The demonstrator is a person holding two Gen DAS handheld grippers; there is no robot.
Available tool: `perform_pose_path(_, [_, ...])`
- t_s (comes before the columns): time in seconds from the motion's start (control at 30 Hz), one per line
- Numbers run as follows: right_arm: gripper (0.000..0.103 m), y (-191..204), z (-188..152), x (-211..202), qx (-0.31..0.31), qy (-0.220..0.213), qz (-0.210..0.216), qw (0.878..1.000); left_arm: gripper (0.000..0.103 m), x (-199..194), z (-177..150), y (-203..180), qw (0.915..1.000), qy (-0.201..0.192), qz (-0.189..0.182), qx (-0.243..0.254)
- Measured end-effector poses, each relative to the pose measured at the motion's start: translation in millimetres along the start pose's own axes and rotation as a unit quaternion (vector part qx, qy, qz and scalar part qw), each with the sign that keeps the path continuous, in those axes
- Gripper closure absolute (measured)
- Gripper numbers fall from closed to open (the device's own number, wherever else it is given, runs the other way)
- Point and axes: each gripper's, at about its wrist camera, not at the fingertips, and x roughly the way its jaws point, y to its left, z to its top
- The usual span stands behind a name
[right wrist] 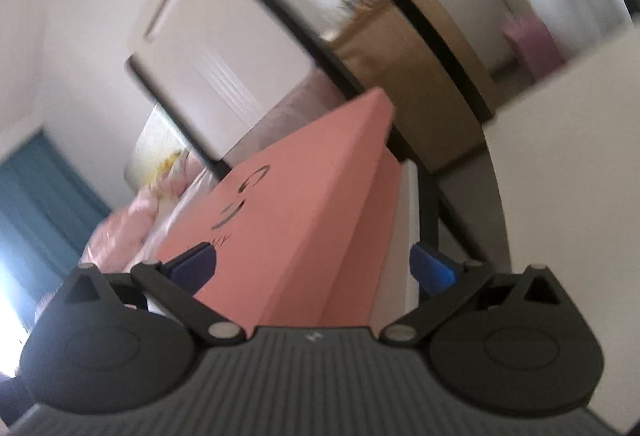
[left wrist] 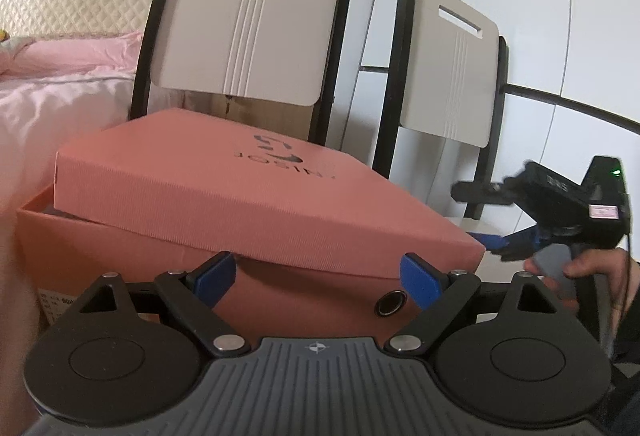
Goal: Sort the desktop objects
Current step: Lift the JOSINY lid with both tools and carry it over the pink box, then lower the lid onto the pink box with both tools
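Pink box lid (left wrist: pixel 224 192) sits askew on its box (left wrist: pixel 120 256). Left gripper (left wrist: pixel 316 276) gapes apart at six o'clock; right gripper (right wrist: pixel 316 268), at three o'clock, also apart.

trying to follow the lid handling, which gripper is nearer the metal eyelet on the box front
Left. The left gripper sits right at the box front, its open jaws flanking the metal eyelet. The right gripper is off past the lid's right corner.

Right gripper (right wrist: pixel 314 266) w/ blue pads spread wide, pink box lid (right wrist: pixel 304 204) between them, running toward 1 o'clock. Contact unclear, pic blurry. White chair back (right wrist: pixel 208 52) at 11, cardboard box (right wrist: pixel 408 56) at 1.
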Motion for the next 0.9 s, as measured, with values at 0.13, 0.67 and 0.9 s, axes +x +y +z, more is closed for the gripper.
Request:
perform_pose_path(0.13, [0.0,23,-12,-10,-0.11,0.032,0.016,0.993,0.011,-1,-2,-7,0.9998,-0.001,-0.004,0.02])
perform_pose_path(0.67, [0.029,44,-40,-20,-0.219,0.044,-0.011,0.975,0.011,-28,16,22,0.9689,-0.149,0.195,0.028])
perform_pose_path(0.9, [0.036,45,-40,-17,-0.219,0.049,-0.019,0.974,0.011,-10,23,45,0.9697,-0.104,0.219,-0.028])
